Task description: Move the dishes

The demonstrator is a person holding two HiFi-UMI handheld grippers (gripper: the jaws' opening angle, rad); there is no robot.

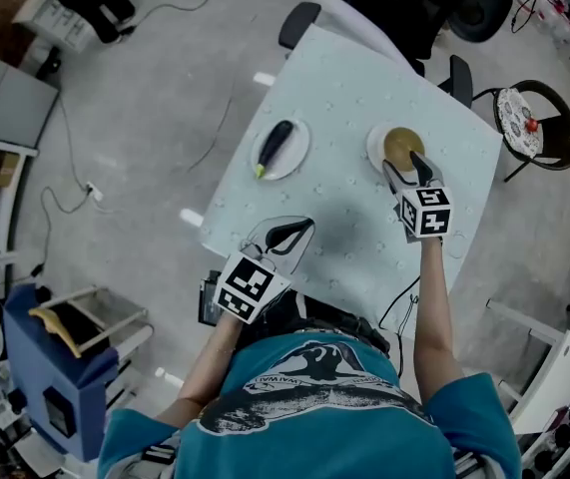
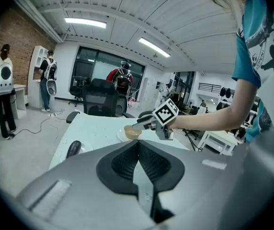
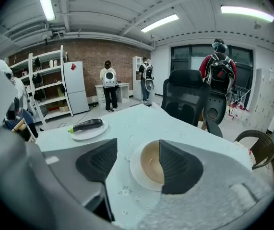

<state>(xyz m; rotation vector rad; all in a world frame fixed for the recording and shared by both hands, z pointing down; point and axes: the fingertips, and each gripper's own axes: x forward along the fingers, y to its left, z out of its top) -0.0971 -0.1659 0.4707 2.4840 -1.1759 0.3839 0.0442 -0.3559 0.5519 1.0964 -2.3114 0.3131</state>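
A brown bowl [image 1: 401,145] sits on a white plate [image 1: 375,146] at the far right of the pale table [image 1: 344,88]. My right gripper [image 1: 409,169] hovers open at the bowl's near side. In the right gripper view its right pad [image 3: 177,166] overlaps the bowl [image 3: 151,163] and its left pad [image 3: 98,159] stands over bare table. A dark eggplant [image 1: 277,143] lies on a second white plate [image 1: 297,153] at the far left. My left gripper [image 1: 294,234] is shut and holds nothing, low at the table's near left edge; its pads [image 2: 137,157] meet.
Black office chairs [image 1: 404,8] stand at the table's far side. A round wicker chair [image 1: 539,123] is at the right. A blue cart [image 1: 60,367] stands on the floor at the left, near cables [image 1: 75,193]. People [image 3: 109,83] stand far back by the shelves.
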